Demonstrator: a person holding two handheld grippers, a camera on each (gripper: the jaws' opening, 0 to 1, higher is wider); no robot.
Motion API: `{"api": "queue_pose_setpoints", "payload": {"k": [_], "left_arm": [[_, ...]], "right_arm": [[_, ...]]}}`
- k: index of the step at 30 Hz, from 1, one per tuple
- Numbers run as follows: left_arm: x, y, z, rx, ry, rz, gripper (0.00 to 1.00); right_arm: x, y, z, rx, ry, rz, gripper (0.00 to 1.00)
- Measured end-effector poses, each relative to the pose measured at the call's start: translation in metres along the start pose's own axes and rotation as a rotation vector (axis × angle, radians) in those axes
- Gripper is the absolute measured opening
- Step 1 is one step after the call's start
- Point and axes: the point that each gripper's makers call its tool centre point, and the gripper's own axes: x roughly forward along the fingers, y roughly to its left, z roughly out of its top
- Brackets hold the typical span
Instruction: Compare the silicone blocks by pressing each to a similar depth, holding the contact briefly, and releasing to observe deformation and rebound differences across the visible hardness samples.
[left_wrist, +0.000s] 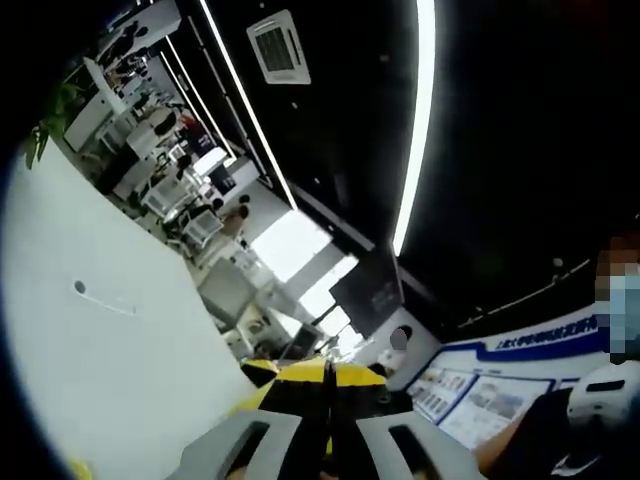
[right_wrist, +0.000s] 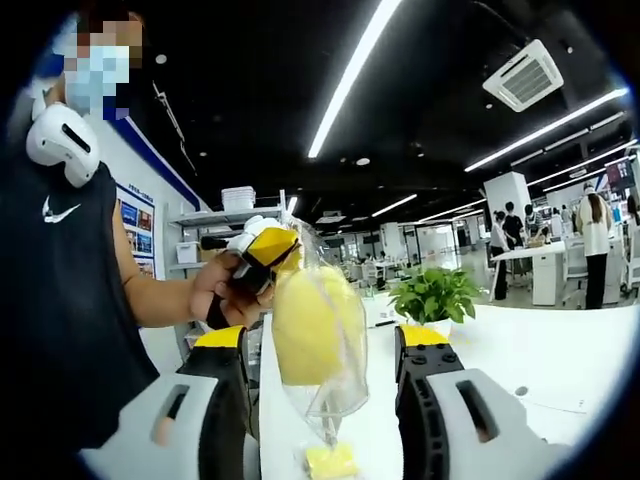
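Note:
A clear plastic bag (right_wrist: 335, 385) with a yellow silicone block (right_wrist: 305, 330) inside hangs in the air in the right gripper view. My left gripper (right_wrist: 268, 247), held by a hand, pinches the bag's top edge. In the left gripper view its yellow-tipped jaws (left_wrist: 328, 382) are pressed together and point up at the ceiling. My right gripper (right_wrist: 320, 338) is open, its two jaws standing on either side of the hanging bag without touching it. A second small yellow block (right_wrist: 330, 462) lies on the white table (right_wrist: 520, 360) below the bag.
A potted green plant (right_wrist: 432, 292) stands on the table behind the bag. The person (right_wrist: 60, 300) holding the grippers stands at the left, shelves (right_wrist: 215, 240) behind. Desks and people stand far right (right_wrist: 590, 250). The left gripper view has the white tabletop (left_wrist: 100, 350) at its left.

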Motion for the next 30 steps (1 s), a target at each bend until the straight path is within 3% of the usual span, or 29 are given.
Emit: {"api": "queue_pose_setpoints", "payload": {"k": [13, 19, 30], "left_arm": [[-0.0008, 0.0018, 0.0009, -0.008, -0.003, 0.0, 0.0], [-0.0013, 0.0024, 0.0009, -0.011, -0.005, 0.0, 0.0], [-0.0024, 0.0025, 0.0002, -0.02, -0.01, -0.001, 0.0]], "right_arm": [[0.0069, 0.0037, -0.0013, 0.016, 0.004, 0.036, 0.42], [0.0072, 0.0037, 0.0005, 0.015, 0.004, 0.04, 0.32], [0.0086, 0.0039, 0.0003, 0.029, 0.008, 0.039, 0.28]]}}
